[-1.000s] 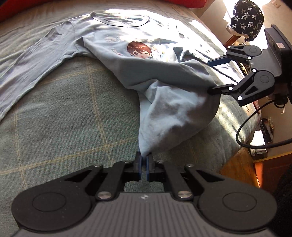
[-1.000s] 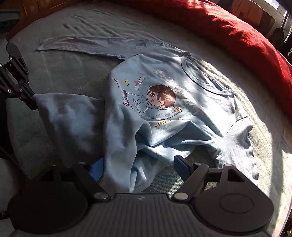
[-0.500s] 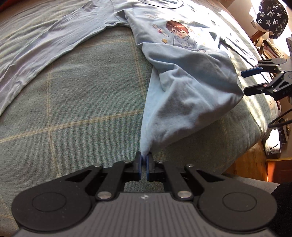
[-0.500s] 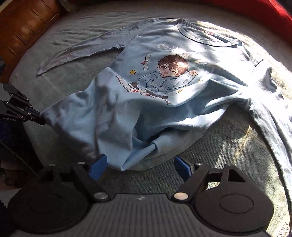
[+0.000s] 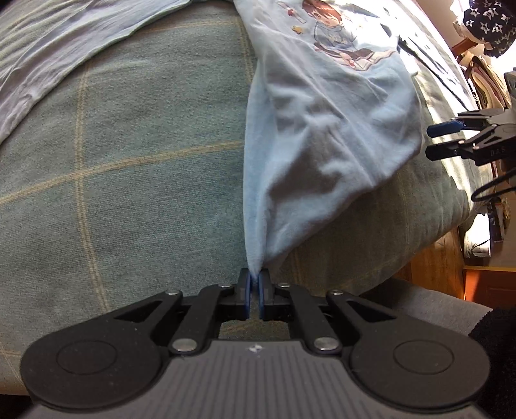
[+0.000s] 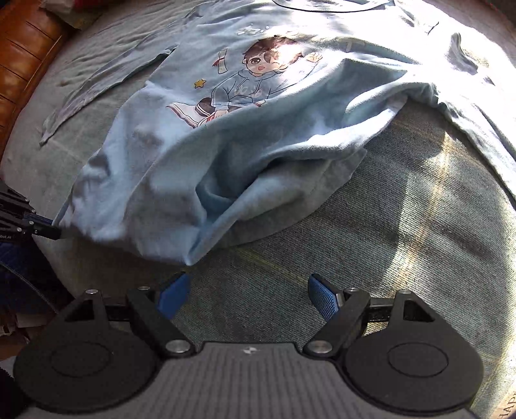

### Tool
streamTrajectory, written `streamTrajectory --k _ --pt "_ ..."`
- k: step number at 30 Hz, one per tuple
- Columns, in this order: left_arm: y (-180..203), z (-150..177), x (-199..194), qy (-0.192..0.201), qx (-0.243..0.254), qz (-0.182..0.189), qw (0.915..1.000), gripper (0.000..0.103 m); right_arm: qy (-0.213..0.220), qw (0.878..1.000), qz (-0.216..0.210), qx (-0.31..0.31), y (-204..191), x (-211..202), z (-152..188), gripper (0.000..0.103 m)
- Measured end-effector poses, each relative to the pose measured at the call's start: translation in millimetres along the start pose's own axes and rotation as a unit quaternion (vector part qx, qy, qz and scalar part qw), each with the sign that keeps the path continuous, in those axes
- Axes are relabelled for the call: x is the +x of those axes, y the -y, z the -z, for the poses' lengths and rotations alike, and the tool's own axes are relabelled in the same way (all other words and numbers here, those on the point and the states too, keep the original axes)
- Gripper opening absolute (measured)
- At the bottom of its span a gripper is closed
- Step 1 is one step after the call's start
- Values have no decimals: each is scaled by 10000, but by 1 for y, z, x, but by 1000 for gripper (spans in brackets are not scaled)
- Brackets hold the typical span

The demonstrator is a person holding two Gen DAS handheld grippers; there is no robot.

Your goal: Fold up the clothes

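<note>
A light blue long-sleeved shirt (image 6: 258, 135) with a cartoon child printed on its front lies on a grey-green checked bed cover (image 5: 129, 161). My left gripper (image 5: 254, 280) is shut on a corner of the shirt's (image 5: 322, 135) hem, pulling the cloth taut toward me. That same gripper (image 6: 48, 227) shows at the left edge of the right wrist view, holding the corner. My right gripper (image 6: 248, 293) stands open just short of the crumpled hem, with only bed cover between its blue pads (image 6: 322, 299). It (image 5: 445, 138) also appears open at the right in the left wrist view.
One sleeve (image 5: 64, 54) stretches over the cover to the upper left, the other sleeve (image 6: 477, 122) lies far right. A brown wooden bed frame (image 6: 19, 64) borders the bed. Beyond the bed's edge are a wooden floor (image 5: 432, 258), a cable (image 5: 490, 190) and a star-patterned dark cloth (image 5: 487, 22).
My left gripper drew the hem corner back and down, so the shirt's lower part spread out. My right gripper rolled, sank and came off the cloth, which no longer lies between its fingers.
</note>
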State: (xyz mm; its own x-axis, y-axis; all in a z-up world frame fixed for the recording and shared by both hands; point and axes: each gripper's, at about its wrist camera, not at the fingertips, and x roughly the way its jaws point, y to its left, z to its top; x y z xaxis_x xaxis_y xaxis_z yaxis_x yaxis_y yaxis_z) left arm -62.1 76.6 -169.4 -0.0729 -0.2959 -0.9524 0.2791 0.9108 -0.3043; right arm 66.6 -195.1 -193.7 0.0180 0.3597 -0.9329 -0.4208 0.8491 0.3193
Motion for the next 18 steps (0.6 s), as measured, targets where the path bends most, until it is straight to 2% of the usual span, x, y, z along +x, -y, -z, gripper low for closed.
streamTrajectory --k 4,8,13,17,18 --pt "6 12 -6 -40 -60 81 9999 3 25 10000 0 -52 -2 0 -5 84" --pt "-3 13 -9 14 -280 33 9996 3 26 9999 32 -111 -5 1 -9 84" --pt "-5 11 -12 49 -112 -377 9992 4 29 9999 58 -157 -7 2 -10 84" --pt "4 7 -22 278 131 -688 9972 14 40 9999 90 -114 -6 0 -8 84" --pt "6 5 -25 365 233 -753 9962 21 43 9999 100 -98 -5 0 -7 84"
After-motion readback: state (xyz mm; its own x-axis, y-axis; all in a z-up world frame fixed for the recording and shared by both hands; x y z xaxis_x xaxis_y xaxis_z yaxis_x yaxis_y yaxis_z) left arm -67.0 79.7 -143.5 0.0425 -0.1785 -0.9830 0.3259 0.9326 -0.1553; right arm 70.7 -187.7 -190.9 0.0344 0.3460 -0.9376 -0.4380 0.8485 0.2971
